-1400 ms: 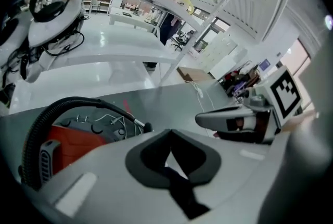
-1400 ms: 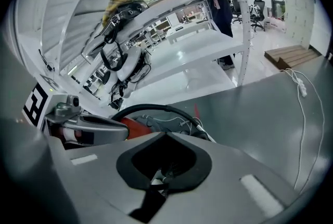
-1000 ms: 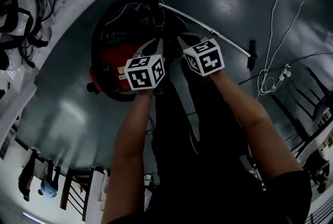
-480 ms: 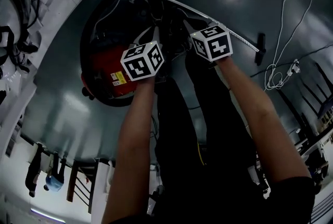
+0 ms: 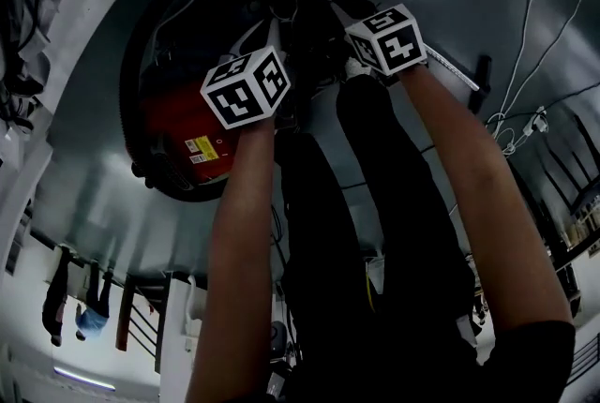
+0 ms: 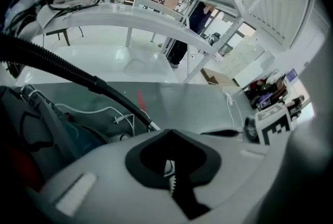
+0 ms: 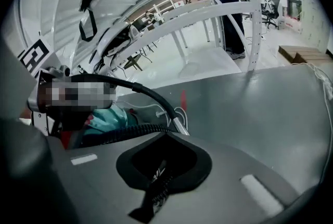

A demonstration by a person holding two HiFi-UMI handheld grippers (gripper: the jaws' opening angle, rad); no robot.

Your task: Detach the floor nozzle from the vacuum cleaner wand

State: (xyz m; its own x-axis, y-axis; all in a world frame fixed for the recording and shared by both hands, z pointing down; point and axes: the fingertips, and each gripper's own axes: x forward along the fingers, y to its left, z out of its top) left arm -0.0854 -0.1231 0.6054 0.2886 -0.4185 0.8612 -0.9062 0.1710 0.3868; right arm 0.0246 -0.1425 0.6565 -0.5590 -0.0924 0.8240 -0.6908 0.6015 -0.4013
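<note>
Both grippers sit lower than a second ago, closer to red canister [image 5: 173, 115]. Left gripper [image 6: 169, 178]: jaws together, nothing between; right gripper [image 7: 156, 181]: same. Wand [image 5: 450, 69] lies on floor beyond right gripper, floor nozzle [image 5: 483, 73] at far end, well apart from both. Open jaws first; likely best to clamp wand near joint, pull nozzle straight off. Black hose [image 7: 151, 94] and white cable [image 5: 534, 12] nearby could snag.

Grey floor [image 7: 270, 108] with a red tape strip [image 7: 183, 99] on it. Beyond the strip: white steel frame [image 7: 208, 15], person standing [image 7: 231, 4] behind. Right of strip: cardboard boxes [image 7: 302, 53], office chair [image 7: 270, 7], loose white cable [image 6: 228, 97].
</note>
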